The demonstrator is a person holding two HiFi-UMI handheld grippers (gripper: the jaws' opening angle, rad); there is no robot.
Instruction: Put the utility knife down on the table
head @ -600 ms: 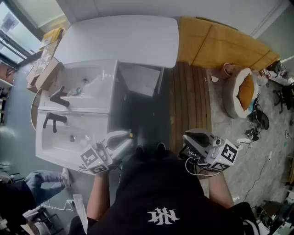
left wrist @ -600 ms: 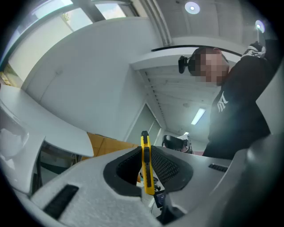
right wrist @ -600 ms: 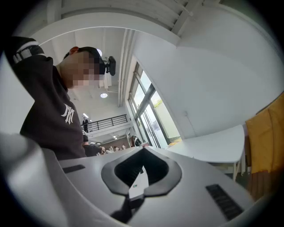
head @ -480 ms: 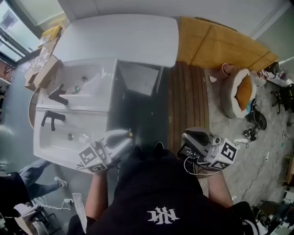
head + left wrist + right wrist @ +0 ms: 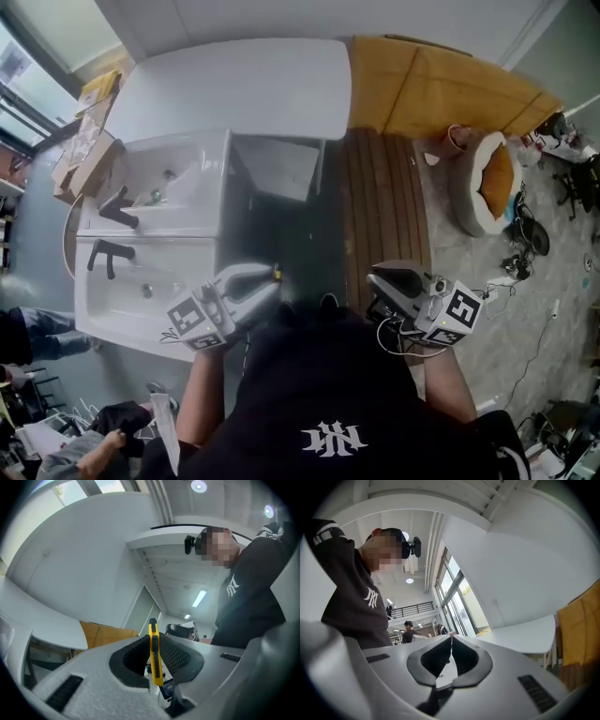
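Observation:
The yellow utility knife [image 5: 154, 656] stands upright between the black pads of my left gripper [image 5: 153, 639], which is shut on it. In the head view only the knife's yellow tip [image 5: 277, 273] pokes out of the left gripper [image 5: 265, 284], held close in front of the person's body above the grey floor. My right gripper [image 5: 377, 279] hangs at the right over the wooden slats. Its jaws meet at the tips in the right gripper view [image 5: 451, 640], with nothing between them. The white table [image 5: 244, 84] lies far ahead.
Two white sink units with black taps [image 5: 117, 208] stand at the left beside cardboard boxes [image 5: 86, 141]. Orange mats [image 5: 441, 84] and a round pet bed [image 5: 492, 183] lie at the right. Wooden slat flooring [image 5: 384, 206] runs down the middle. Another person [image 5: 28, 328] is at the lower left.
Both grippers stay close to the body, the left still shut on the knife. The head view has shifted slightly, and the person at the lower left has moved.

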